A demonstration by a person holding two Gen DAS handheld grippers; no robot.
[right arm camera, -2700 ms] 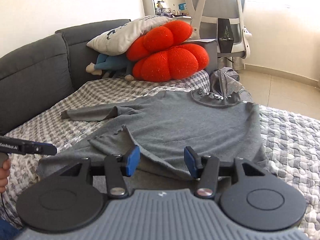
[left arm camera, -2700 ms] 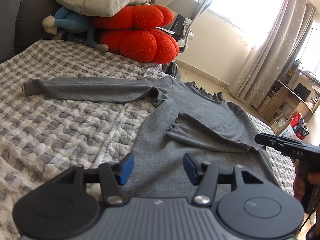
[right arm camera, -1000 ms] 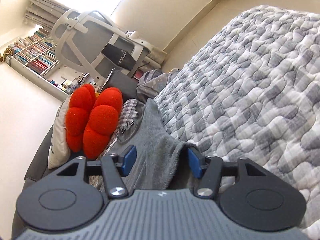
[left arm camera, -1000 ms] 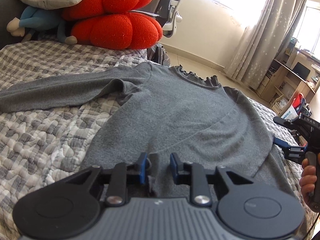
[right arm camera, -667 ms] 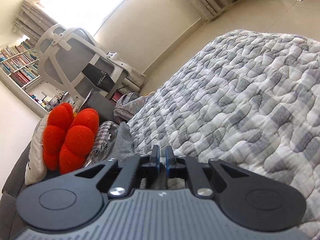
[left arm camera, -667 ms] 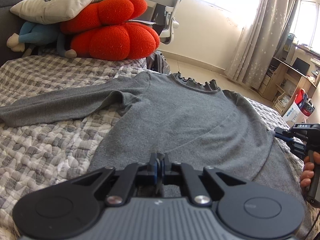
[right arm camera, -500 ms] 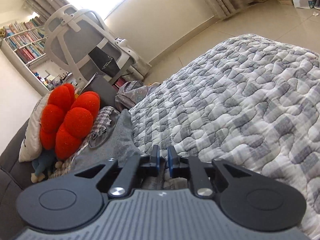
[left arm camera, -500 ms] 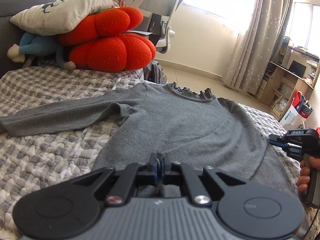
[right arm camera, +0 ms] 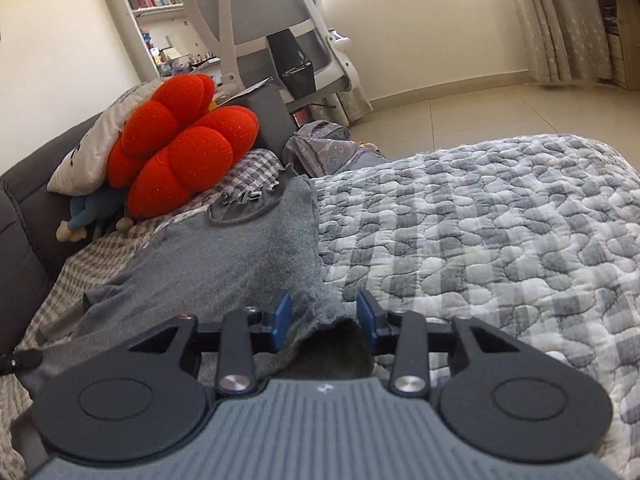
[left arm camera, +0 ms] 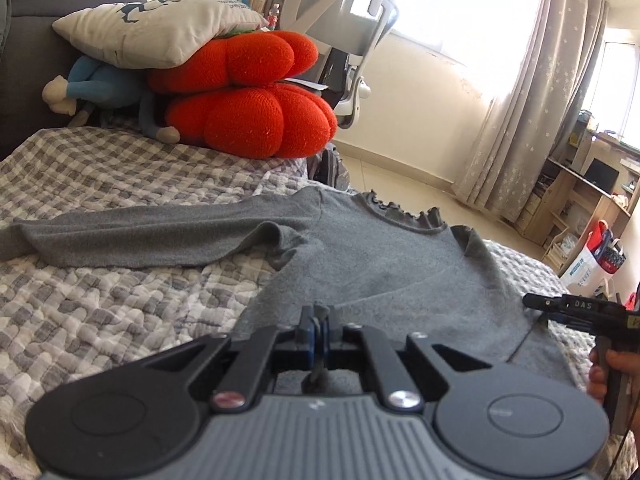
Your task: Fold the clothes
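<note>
A grey long-sleeved shirt point(left arm camera: 380, 264) lies spread on the checked quilt point(left arm camera: 100, 312), frilled collar at the far end and one sleeve stretched out to the left. My left gripper point(left arm camera: 318, 332) is shut on the near hem, a fold of cloth pinched between its blue pads. At the right edge of the left wrist view a hand holds the right gripper's black body point(left arm camera: 576, 308) by the shirt's side. In the right wrist view my right gripper point(right arm camera: 324, 316) has its jaws opening; the shirt point(right arm camera: 224, 256) has a corner lying loose between the pads.
Red cushions point(left arm camera: 248, 120), a white pillow point(left arm camera: 160, 28) and a blue plush toy point(left arm camera: 92, 88) are piled at the sofa back. Beyond the quilt's far edge are an office chair point(right arm camera: 272, 32) and a grey backpack point(right arm camera: 332, 152) on the floor. The quilt point(right arm camera: 480, 240) stretches to the right.
The left gripper shut on the shirt's hem and rose a little. The right gripper rolled upright, shut on the shirt's corner, and now its jaws stand apart again.
</note>
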